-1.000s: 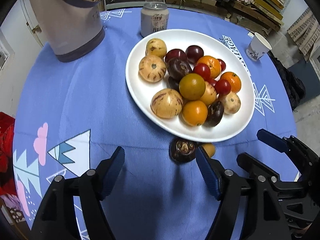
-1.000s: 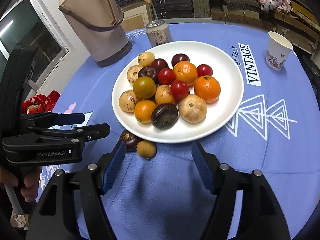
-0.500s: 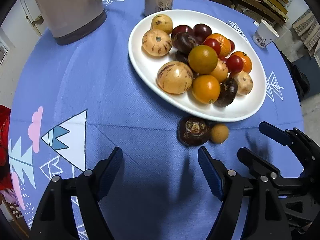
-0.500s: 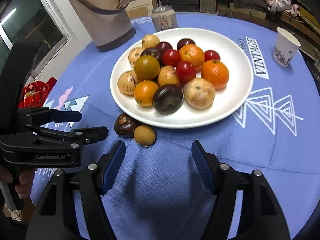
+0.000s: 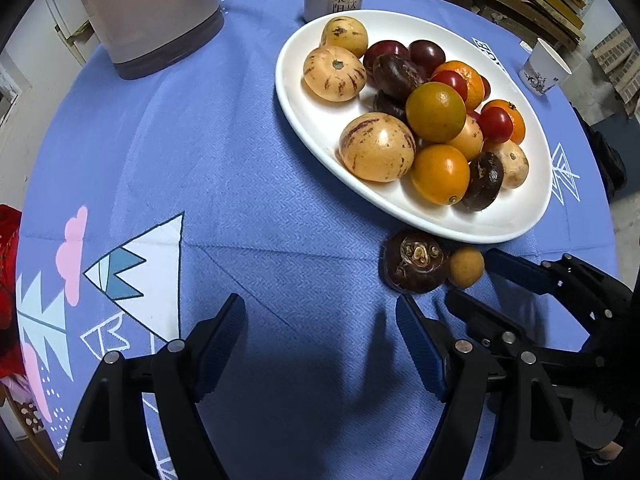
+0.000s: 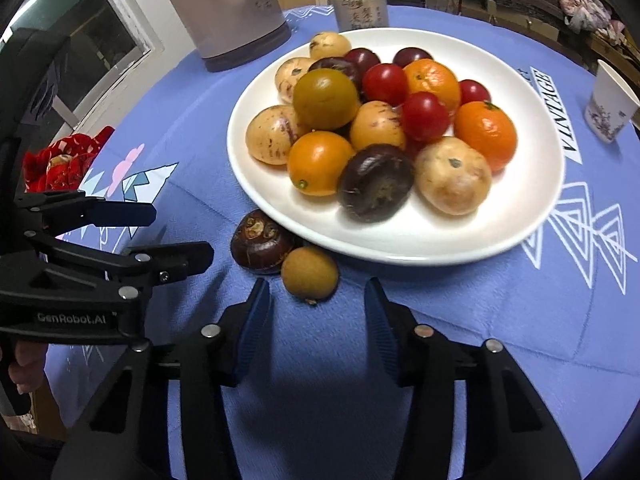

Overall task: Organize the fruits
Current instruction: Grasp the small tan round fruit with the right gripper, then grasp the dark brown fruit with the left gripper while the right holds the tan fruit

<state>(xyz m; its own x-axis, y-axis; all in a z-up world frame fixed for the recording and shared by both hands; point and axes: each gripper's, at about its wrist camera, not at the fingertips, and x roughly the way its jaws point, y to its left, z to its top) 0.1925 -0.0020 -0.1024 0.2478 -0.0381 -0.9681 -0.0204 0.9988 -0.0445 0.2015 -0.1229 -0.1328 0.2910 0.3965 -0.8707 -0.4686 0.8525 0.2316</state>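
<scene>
A blue patterned tablecloth point(image 6: 460, 320) carries a white plate point(image 6: 532, 208) heaped with fruit; two strays, a dark brown fruit point(image 6: 262, 246) and a small tan fruit point(image 6: 310, 274), lie touching beside its rim. The right gripper point(image 6: 316, 312), jaws just narrowed but gripping nothing, sits just short of the tan one; the left gripper point(image 5: 320, 332) is spread, empty. An off-centre pinch could roll the tan fruit away
</scene>
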